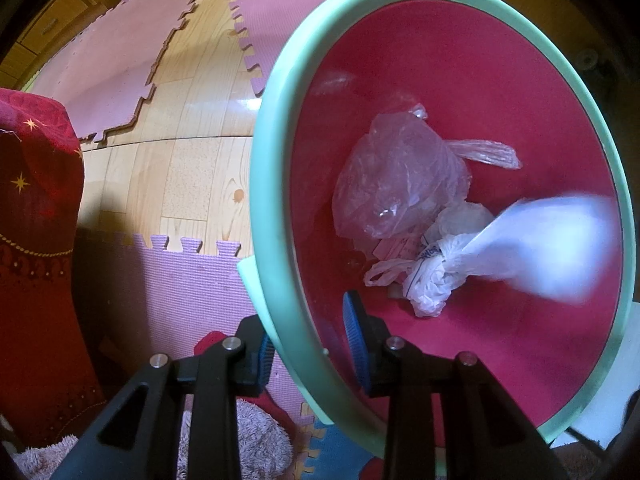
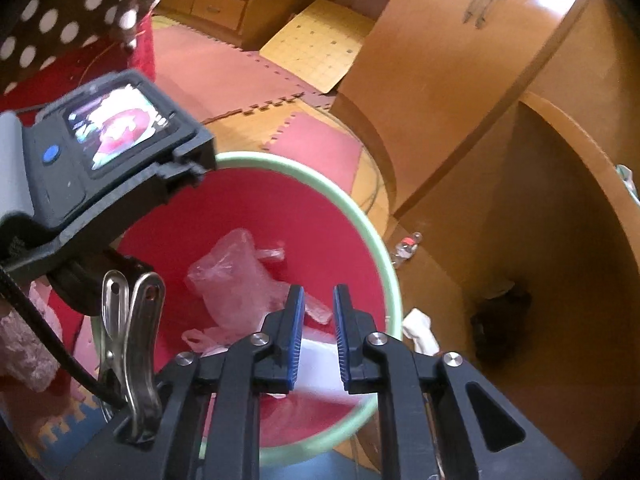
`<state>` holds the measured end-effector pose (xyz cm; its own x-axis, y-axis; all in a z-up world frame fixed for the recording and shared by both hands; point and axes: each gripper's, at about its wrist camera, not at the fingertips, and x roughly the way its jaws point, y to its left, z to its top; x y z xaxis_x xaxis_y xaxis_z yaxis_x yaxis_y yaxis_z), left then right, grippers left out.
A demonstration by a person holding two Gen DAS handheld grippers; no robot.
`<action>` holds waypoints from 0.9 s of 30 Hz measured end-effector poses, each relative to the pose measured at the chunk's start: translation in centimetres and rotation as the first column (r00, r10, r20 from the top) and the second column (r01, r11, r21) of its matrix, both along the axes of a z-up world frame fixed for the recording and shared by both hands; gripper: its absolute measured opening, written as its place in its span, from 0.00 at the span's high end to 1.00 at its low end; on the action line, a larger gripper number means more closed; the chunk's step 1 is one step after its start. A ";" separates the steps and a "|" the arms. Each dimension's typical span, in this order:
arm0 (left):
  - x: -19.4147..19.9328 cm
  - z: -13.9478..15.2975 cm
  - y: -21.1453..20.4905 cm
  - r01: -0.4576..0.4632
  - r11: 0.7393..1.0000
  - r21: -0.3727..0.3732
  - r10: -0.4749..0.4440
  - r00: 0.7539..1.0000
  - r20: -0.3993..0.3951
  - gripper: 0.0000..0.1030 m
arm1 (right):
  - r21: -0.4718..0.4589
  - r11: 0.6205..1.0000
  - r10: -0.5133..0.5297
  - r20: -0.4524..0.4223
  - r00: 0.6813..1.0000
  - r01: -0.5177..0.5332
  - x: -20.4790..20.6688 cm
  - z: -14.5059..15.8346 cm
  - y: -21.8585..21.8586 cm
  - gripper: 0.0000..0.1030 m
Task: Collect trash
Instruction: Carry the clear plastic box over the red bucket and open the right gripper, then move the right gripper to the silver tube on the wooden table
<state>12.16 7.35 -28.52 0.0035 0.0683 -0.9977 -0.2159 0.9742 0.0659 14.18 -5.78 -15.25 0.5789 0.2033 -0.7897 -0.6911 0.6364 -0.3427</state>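
Left-wrist view: the left claw is clamped on the pale green rim of a bin with a red interior, one blue-padded finger outside the rim and the other inside. The bin appears tilted toward the camera, its mouth filling the right half of the view. At the bottom of the bin lie a crumpled clear plastic bag and, touching it on the lower right, a knotted white plastic bag. A blurred white sheet hangs inside the bin over the white bag, near the right wall. Outside the bin, pink foam mats cover part of a wooden floor; a red cloth with gold stars stands at the left edge.

Right-wrist view: the right claw is held above the near side of the bin, its fingers apart with a narrow gap, the pads pressing on nothing. The white sheet shows blurred just below and between the fingers, inside the bin; whether it touches them cannot be told. The left gripper's camera unit and a metal clip occupy the left side. A small plastic bottle lies on the floor beside the bin, near wooden cabinets. A white crumpled item lies just outside the rim.
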 end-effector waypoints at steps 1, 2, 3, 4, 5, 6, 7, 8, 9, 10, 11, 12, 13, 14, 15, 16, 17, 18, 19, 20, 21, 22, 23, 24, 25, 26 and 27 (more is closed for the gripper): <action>0.0 0.0 0.0 0.000 1.000 0.000 0.000 1.000 0.001 0.68 | -0.013 1.000 0.008 0.002 1.000 -0.008 -0.1 -0.3 0.2 0.84; 0.0 0.1 0.1 0.000 1.000 0.001 0.000 1.000 0.001 0.68 | -0.017 1.000 0.012 0.003 1.000 -0.012 -0.2 -0.4 0.2 0.84; 0.0 0.1 0.1 -0.002 1.000 -0.001 0.002 1.000 0.000 0.68 | -0.016 1.000 0.015 0.002 1.000 -0.014 -0.3 -0.4 0.2 0.84; 0.0 0.1 0.1 -0.004 1.000 -0.003 0.004 1.000 0.000 0.68 | -0.011 1.000 0.016 0.001 1.000 -0.016 -0.3 -0.4 0.2 0.84; 0.0 0.2 0.1 -0.003 1.000 -0.003 0.003 1.000 0.000 0.68 | -0.008 1.000 0.015 0.000 1.000 -0.015 -0.3 -0.3 0.1 0.84; 0.0 0.2 0.1 -0.003 1.000 -0.002 0.003 1.000 0.000 0.68 | -0.007 1.000 0.012 -0.001 1.000 -0.013 -0.2 -0.4 0.1 0.84; 0.0 0.2 0.1 -0.002 1.000 -0.003 0.002 1.000 0.001 0.68 | -0.005 1.000 0.010 -0.005 1.000 -0.010 -0.1 -0.4 0.1 0.84; 0.0 0.2 0.2 -0.003 1.000 -0.003 0.003 1.000 0.001 0.68 | 0.000 1.000 0.009 -0.012 1.000 -0.009 0.0 -0.4 -0.1 0.84; 0.0 0.3 0.2 -0.004 1.000 -0.004 0.004 1.000 0.001 0.68 | 0.001 1.000 0.007 -0.015 1.000 -0.007 0.1 -0.4 -0.1 0.84; 0.0 0.3 0.2 -0.004 1.000 -0.004 0.004 1.000 0.001 0.68 | 0.000 1.000 0.006 -0.016 1.000 -0.006 0.2 -0.5 -0.2 0.84; 0.0 0.3 0.2 -0.003 1.000 -0.004 0.003 1.000 0.001 0.68 | 0.001 1.000 0.007 -0.017 1.000 -0.007 0.2 -0.5 -0.2 0.84; 0.0 0.3 0.2 -0.003 1.000 -0.004 0.003 1.000 0.001 0.68 | 0.001 1.000 0.008 -0.016 1.000 -0.008 0.2 -0.4 -0.2 0.84; 0.0 0.3 0.2 -0.003 1.000 -0.003 0.003 1.000 0.001 0.68 | 0.001 1.000 0.009 -0.015 1.000 -0.009 0.1 -0.5 -0.2 0.84; 0.0 0.3 0.2 -0.003 1.000 -0.004 0.003 1.000 0.001 0.68 | -0.001 1.000 0.011 -0.013 1.000 -0.011 0.1 -0.5 -0.1 0.84; 0.0 0.3 0.2 -0.003 1.000 -0.004 0.003 1.000 0.001 0.68 | -0.002 1.000 0.012 -0.011 1.000 -0.012 0.1 -0.5 -0.1 0.84; 0.1 0.3 0.2 -0.004 1.000 -0.004 0.004 1.000 0.001 0.68 | -0.003 1.000 0.013 -0.008 1.000 -0.013 0.1 -0.5 -0.1 0.82; 0.0 0.3 0.2 -0.003 1.000 -0.004 0.003 1.000 0.001 0.68 | -0.003 1.000 0.012 -0.005 1.000 -0.012 0.1 -0.5 -0.1 0.80; 0.0 0.3 0.2 -0.003 1.000 -0.004 0.003 1.000 0.001 0.68 | 0.000 1.000 0.012 -0.005 1.000 -0.012 0.0 -0.5 -0.1 0.78; 0.0 0.3 0.2 -0.003 1.000 -0.003 0.003 1.000 0.001 0.68 | 0.005 1.000 0.012 -0.006 1.000 -0.012 0.0 -0.4 -0.2 0.77; 0.0 0.3 0.2 -0.003 1.000 -0.004 0.003 1.000 0.001 0.68 | 0.008 1.000 0.011 -0.005 1.000 -0.011 0.0 -0.4 -0.2 0.76; 0.0 0.3 0.2 -0.003 1.000 -0.004 0.003 1.000 0.001 0.68 | 0.015 1.000 0.010 -0.006 1.000 -0.010 0.0 -0.2 -0.3 0.75; 0.0 0.3 0.2 -0.003 1.000 -0.004 0.003 1.000 0.001 0.68 | 0.024 1.000 0.009 -0.007 1.000 -0.008 0.1 -0.1 -0.4 0.73; 0.0 0.3 0.2 -0.003 1.000 -0.005 0.003 1.000 0.001 0.68 | 0.030 1.000 0.006 -0.007 1.000 -0.006 0.1 0.0 -0.5 0.70; 0.0 0.3 0.2 -0.003 1.000 -0.005 0.003 1.000 0.001 0.68 | 0.036 0.999 0.002 -0.007 1.000 -0.002 0.2 0.1 -0.6 0.69; 0.0 0.3 0.2 -0.003 1.000 -0.005 0.003 1.000 0.001 0.68 | 0.044 0.999 -0.003 -0.009 1.000 0.003 0.3 0.3 -0.7 0.68; 0.0 0.3 0.2 -0.003 1.000 -0.005 0.003 1.000 0.001 0.68 | 0.056 0.998 -0.012 -0.012 1.000 0.012 0.4 0.5 -1.0 0.66; 0.0 0.3 0.2 -0.003 1.000 -0.005 0.003 1.000 0.001 0.68 | 0.061 0.998 -0.018 -0.012 1.000 0.019 0.4 0.7 -1.1 0.65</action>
<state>12.20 7.53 -28.22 0.0045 0.0636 -0.9980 -0.2191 0.9738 0.0611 14.62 -6.87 -14.60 0.5742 0.2405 -0.7826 -0.6824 0.6687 -0.2952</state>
